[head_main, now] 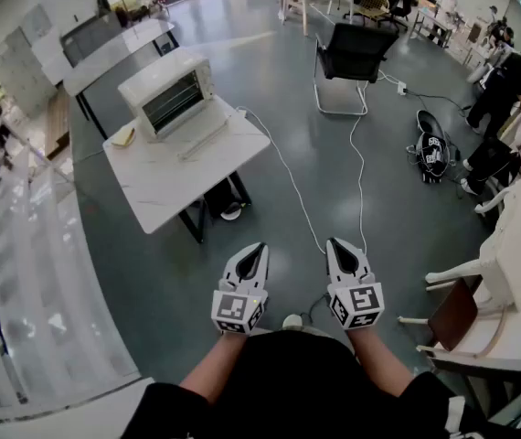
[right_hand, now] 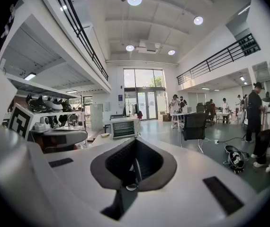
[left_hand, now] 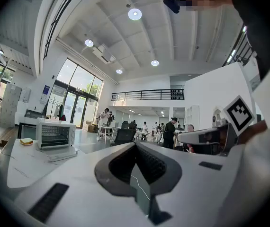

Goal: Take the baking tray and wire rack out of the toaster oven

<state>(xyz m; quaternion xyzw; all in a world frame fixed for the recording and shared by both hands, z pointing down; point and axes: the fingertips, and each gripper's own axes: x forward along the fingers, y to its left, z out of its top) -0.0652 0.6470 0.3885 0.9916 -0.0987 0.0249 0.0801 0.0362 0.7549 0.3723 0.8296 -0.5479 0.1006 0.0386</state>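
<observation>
A white toaster oven (head_main: 169, 95) stands with its glass door closed at the far end of a white table (head_main: 164, 186); whatever is inside it is hidden. It shows small in the left gripper view (left_hand: 55, 133) and the right gripper view (right_hand: 123, 126). Both grippers hang in front of my body, well short of the table, over the grey floor. My left gripper (head_main: 251, 251) is shut with nothing between its jaws. My right gripper (head_main: 341, 246) is also shut and empty, pointing slightly downward.
A small yellow object (head_main: 123, 136) lies on the table left of the oven. A white cable (head_main: 302, 204) runs from the table across the floor. A black chair (head_main: 354, 58) stands beyond, a black bag (head_main: 432, 150) to the right, glass shelving (head_main: 32, 273) at left, and people at far desks.
</observation>
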